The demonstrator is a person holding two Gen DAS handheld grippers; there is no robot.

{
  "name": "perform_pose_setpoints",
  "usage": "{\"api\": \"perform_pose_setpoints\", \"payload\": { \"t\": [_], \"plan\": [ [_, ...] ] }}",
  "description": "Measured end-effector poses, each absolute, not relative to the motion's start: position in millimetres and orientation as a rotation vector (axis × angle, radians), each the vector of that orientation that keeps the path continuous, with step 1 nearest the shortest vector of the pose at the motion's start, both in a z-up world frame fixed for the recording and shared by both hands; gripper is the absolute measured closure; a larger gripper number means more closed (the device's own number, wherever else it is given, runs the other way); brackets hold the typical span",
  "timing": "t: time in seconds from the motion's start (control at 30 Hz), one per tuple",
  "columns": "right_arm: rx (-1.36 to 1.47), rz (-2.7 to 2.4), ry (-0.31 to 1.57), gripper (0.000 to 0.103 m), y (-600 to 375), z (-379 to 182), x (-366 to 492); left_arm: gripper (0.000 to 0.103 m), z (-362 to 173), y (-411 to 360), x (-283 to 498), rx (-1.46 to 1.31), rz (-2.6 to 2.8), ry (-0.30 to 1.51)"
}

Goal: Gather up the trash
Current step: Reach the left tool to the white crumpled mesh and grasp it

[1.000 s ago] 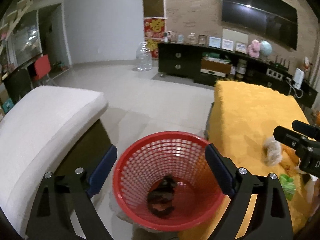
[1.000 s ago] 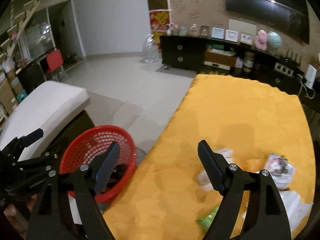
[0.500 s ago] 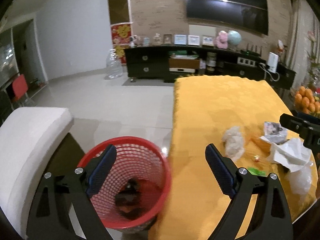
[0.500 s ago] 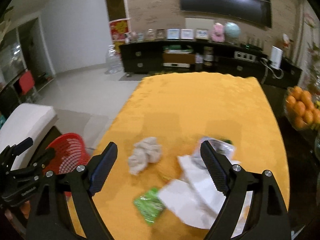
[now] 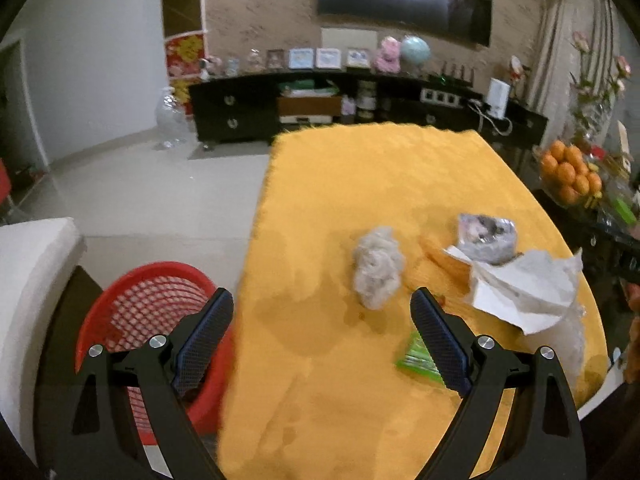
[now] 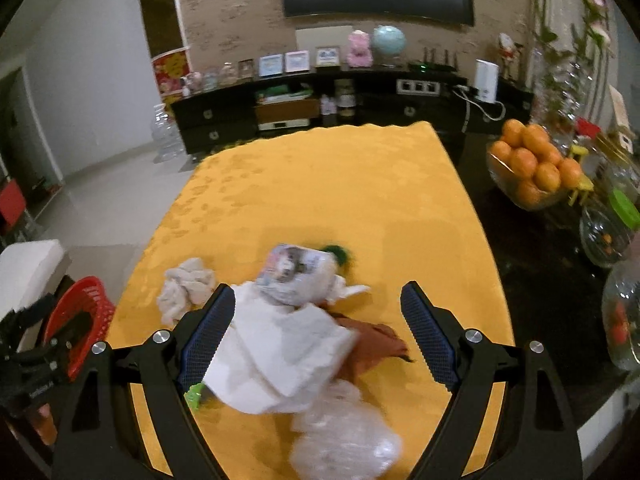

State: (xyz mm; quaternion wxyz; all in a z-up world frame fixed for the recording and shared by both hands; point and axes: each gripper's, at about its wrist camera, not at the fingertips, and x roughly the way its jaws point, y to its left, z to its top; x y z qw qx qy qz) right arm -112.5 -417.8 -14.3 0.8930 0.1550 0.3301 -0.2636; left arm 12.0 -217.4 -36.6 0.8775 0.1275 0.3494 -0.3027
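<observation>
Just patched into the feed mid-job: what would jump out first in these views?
The yellow tablecloth dominates, with a heap of trash mid-table: white paper, a crumpled tissue and a green wrapper. A red basket sits on the floor off its left edge, and both grippers, left and right, hang open and empty.

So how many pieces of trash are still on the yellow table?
6 visible: crumpled tissue leftmost, printed wrapper behind the white paper, green packet nearest the left gripper, brown scrap, clear plastic nearest. More may hide underneath.
</observation>
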Motion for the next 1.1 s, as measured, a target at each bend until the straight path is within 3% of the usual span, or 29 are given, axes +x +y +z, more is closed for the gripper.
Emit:
{"api": "perform_pose_setpoints", "payload": {
  "t": [0.87,0.9,1.07,1.1],
  "plan": [
    [0.483,-0.614,0.698,0.021,-463.0,-29.4,-138.5,0.018,-100.1,-318.3,75.8,0.32,-0.681,0.885],
    [0.48,-0.614,0.702,0.021,-462.2,-29.9,-137.5,0.02,-102.3,-319.6,76.9,0.318,-0.683,0.892],
    [0.474,-0.623,0.716,0.021,-462.3,-32.4,-135.1,0.062,-116.4,-324.5,82.0,0.316,-0.707,0.948],
    [0.47,-0.624,0.717,0.021,-462.4,-32.2,-134.9,0.065,-117.8,-324.5,82.0,0.317,-0.708,0.949]
  ]
}}
